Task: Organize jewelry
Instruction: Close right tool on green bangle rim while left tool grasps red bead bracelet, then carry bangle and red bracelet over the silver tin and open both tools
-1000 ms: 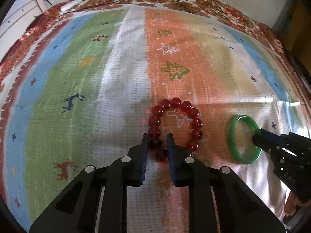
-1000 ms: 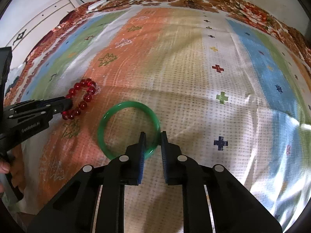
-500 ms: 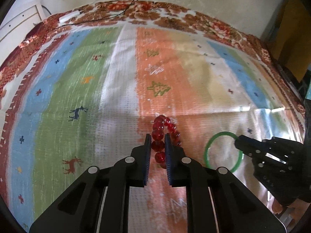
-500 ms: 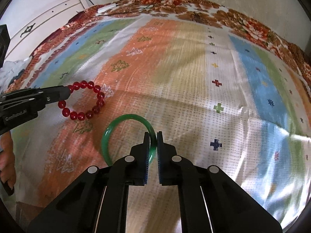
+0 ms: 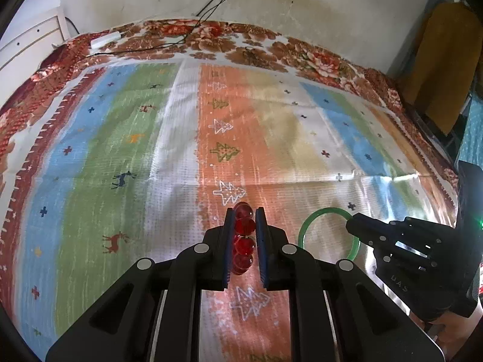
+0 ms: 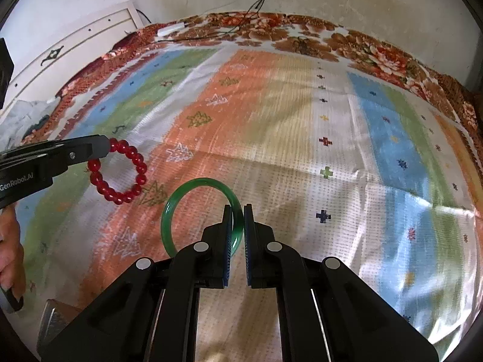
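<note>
A red bead bracelet [image 5: 244, 236] hangs edge-on between the pads of my left gripper [image 5: 244, 212], which is shut on it above the striped cloth. From the right wrist view the same red bead bracelet [image 6: 119, 172] dangles as a full ring from the left gripper [image 6: 104, 146]. My right gripper [image 6: 238, 211] is shut on a green bangle [image 6: 181, 199], lifted off the cloth and standing upright. In the left wrist view the green bangle [image 5: 314, 224] shows at the right, held by the right gripper [image 5: 351, 226].
A striped, patterned cloth [image 5: 126, 157] covers the bed, with a floral border [image 5: 211, 39] at the far edge against a wall. A white power strip [image 5: 104, 40] with cables lies on that border. White furniture [image 6: 75, 51] stands at the left. A person's hand [image 6: 9, 241] shows at the left edge.
Both grippers have closed on their pieces and risen off the cloth: the left with the red bead bracelet, the right with the green bangle. Both cameras now see more of the wall.
</note>
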Demonstrator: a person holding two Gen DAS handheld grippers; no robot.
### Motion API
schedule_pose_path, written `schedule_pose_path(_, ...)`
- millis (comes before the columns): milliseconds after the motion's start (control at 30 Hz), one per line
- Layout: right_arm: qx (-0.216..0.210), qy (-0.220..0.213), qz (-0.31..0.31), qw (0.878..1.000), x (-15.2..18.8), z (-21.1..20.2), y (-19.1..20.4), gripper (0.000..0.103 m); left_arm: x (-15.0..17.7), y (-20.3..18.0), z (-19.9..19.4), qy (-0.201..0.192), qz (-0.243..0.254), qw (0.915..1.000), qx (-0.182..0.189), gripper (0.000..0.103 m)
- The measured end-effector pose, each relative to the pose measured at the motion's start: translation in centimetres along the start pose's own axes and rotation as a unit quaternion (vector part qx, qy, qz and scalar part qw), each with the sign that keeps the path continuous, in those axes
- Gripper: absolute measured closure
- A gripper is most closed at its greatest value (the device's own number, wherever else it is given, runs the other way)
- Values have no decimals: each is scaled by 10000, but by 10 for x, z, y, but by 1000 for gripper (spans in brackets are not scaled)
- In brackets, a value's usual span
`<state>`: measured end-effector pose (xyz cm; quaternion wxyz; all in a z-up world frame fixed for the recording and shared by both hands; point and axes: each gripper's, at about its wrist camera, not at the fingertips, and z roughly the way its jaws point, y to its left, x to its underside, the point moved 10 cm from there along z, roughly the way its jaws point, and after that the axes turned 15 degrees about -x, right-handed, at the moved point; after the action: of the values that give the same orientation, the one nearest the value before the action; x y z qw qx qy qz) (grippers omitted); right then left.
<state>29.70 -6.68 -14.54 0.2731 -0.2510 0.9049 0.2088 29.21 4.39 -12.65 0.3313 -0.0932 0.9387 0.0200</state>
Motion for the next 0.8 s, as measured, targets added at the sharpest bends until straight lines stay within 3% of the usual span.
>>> schedule_pose_path(500, -66, -450, -169, 9988, -3, -47, 24, 95, 9, 6, -49, -322, -295, 9988, 233, 90)
schedule_pose_path(800, -203, -638, -289, 9973, 0, -71, 41, 95, 16, -2, -81, -637, -223, 9973, 305, 90)
